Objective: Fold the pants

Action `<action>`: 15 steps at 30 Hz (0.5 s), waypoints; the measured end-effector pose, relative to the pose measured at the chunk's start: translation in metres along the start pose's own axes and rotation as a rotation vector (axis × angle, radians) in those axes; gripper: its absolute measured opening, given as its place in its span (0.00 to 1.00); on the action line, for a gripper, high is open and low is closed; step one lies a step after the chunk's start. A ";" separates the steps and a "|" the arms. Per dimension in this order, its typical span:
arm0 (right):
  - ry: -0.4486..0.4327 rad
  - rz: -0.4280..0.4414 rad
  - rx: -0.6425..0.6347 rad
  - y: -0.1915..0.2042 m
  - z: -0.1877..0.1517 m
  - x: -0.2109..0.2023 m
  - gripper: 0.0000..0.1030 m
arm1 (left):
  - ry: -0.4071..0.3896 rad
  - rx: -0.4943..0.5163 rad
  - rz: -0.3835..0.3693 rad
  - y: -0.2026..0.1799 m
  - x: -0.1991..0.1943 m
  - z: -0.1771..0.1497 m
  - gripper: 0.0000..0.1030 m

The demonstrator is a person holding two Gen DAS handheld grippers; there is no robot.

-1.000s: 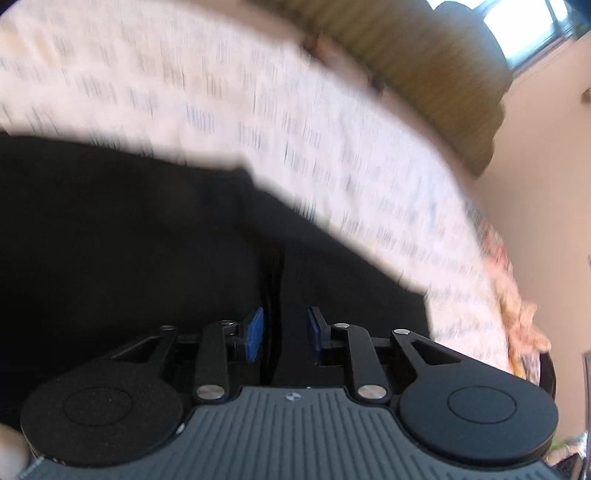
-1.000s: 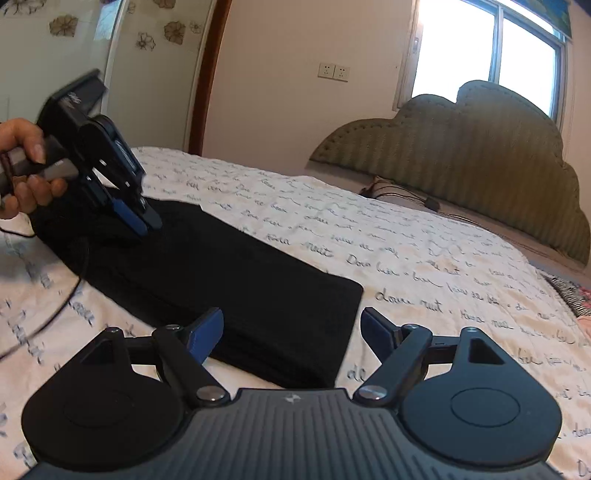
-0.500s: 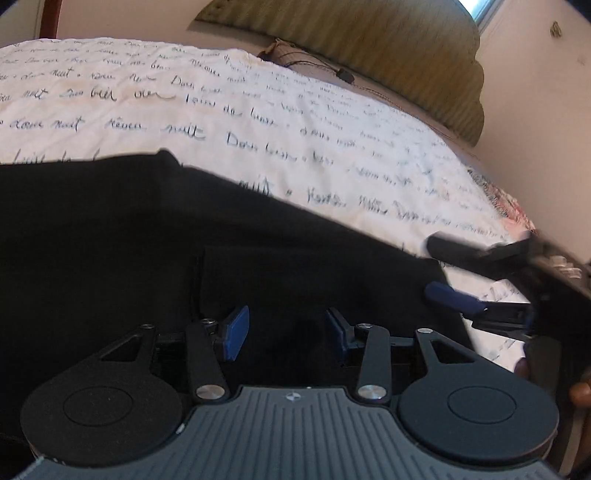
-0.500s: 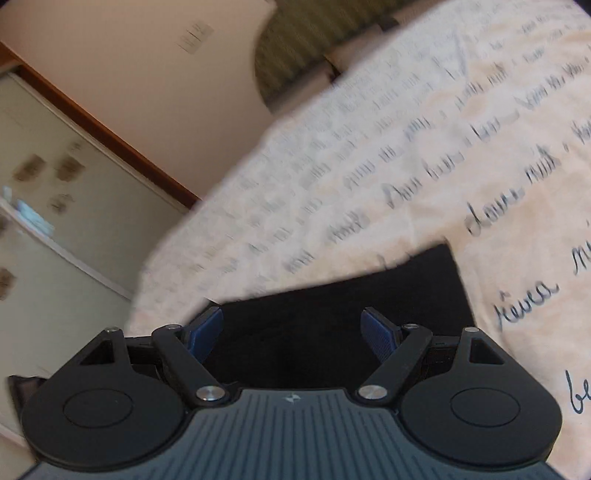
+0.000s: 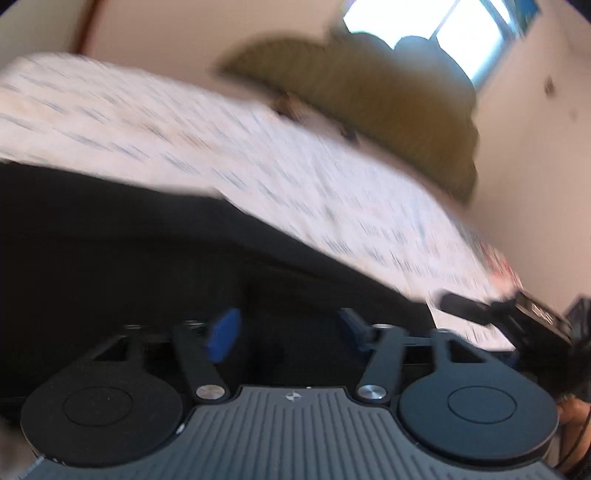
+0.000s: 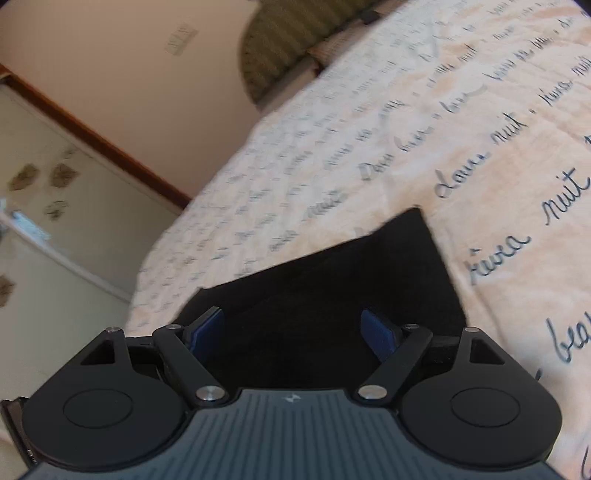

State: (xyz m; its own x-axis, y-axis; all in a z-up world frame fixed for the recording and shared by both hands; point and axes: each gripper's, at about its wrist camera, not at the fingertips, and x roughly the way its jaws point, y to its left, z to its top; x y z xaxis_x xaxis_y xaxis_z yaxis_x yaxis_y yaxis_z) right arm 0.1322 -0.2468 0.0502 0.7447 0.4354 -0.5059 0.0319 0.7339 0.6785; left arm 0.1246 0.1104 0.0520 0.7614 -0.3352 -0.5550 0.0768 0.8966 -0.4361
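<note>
— Where are the pants?

— The black cloth pants [image 6: 332, 295] lie flat on the bed, on the cream bedspread with dark blue handwriting printed on it [image 6: 461, 122]. From the right camera you can see one square end of them, with a sharp corner pointing up the bed toward the headboard.

— What is the right gripper doing?

— The right gripper with blue pads [image 6: 293, 334] is low over that end of the pants. Its two fingers are spread wide, with black cloth between them. They are not pinching anything that I can see.

— And the left one?

— The left gripper with blue pads [image 5: 286, 332] is over the pants too, at their near edge. Its fingers are wide apart as well. That picture is blurry, so I cannot tell if the pads touch the cloth.

— Can you see one gripper from the other?

— Yes. In the left camera the right gripper shows at the right side, by the pants' far end.

— What else is there?

— A padded olive-green headboard [image 5: 388, 110] at the top edge of the bed, and a bright window [image 5: 443, 33] behind it.
</note>
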 end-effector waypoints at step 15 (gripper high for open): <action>0.196 -0.019 -1.079 0.197 -0.162 0.107 0.84 | -0.266 -0.363 0.469 0.185 -0.171 -0.039 0.85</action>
State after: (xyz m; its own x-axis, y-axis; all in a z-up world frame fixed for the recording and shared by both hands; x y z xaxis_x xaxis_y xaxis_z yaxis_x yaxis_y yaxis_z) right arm 0.1105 0.0292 0.0434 0.6284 0.4241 -0.6521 -0.6292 0.7700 -0.1056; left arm -0.0164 0.3225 0.0390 0.7982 0.1930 -0.5706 -0.4894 0.7600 -0.4275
